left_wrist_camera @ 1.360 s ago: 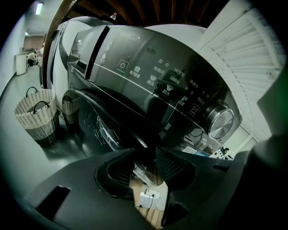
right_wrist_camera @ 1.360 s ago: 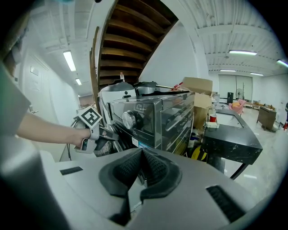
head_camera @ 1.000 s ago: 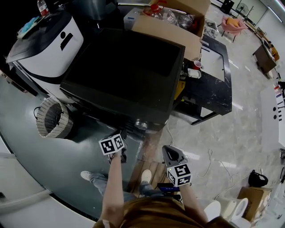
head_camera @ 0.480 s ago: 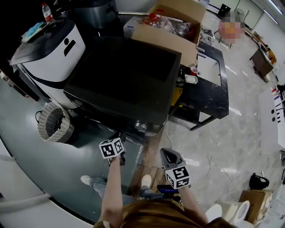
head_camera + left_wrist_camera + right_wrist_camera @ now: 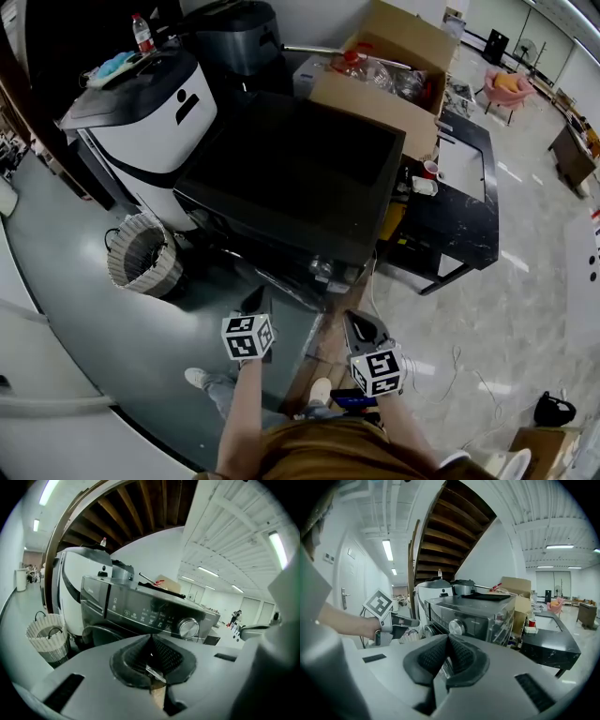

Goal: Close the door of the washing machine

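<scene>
Grey washing machine door [image 5: 97, 637] looks shut; we need only lower our left tongs [image 5: 151, 654] and right tongs [image 5: 446, 653], both closed, empty

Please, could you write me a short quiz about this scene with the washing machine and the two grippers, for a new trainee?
1. In the head view, what stands on the floor to the left of the washing machine? A) a woven basket B) a blue bucket C) a stool
2. True or false: the left gripper and the right gripper are both shut and hold nothing.
3. Which open brown container stands behind the washing machine?
Key: 1 A; 2 true; 3 the cardboard box.
</scene>
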`<state>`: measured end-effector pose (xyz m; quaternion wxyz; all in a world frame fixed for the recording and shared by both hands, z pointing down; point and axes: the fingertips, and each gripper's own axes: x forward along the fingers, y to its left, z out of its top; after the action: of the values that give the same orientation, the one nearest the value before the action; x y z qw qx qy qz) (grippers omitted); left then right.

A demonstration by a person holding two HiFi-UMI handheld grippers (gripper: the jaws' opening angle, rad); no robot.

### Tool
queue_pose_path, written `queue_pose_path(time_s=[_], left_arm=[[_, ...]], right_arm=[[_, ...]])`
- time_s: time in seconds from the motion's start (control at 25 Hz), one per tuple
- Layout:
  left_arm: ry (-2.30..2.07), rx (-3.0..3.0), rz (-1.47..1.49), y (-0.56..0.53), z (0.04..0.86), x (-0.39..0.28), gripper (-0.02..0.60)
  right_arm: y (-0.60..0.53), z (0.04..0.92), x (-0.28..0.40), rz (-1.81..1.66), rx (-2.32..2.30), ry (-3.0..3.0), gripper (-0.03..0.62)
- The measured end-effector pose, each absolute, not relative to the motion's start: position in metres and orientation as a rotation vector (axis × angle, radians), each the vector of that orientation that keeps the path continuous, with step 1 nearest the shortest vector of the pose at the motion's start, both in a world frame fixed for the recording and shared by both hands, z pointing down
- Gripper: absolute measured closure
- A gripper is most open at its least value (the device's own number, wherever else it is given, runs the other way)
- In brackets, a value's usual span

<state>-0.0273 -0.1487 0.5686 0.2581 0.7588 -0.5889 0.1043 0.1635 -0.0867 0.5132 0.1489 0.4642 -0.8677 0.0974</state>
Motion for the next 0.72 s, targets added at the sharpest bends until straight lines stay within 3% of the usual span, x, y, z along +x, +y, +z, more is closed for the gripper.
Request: queue_pose_path(time_s=[0.4, 0.72], left_arm=[[-1.719, 2.168, 0.138, -0.097, 0.465, -0.044, 0.549], [-1.795, 2.198, 0.098, -0.069, 0.438, -0.06, 0.549]], right_arm=[[-0.07, 0.466, 0.115, 0.141, 1.276, -2.636, 0.581], [-0.057, 0.443, 0.091, 0.067, 1.237, -2.697, 0.581]])
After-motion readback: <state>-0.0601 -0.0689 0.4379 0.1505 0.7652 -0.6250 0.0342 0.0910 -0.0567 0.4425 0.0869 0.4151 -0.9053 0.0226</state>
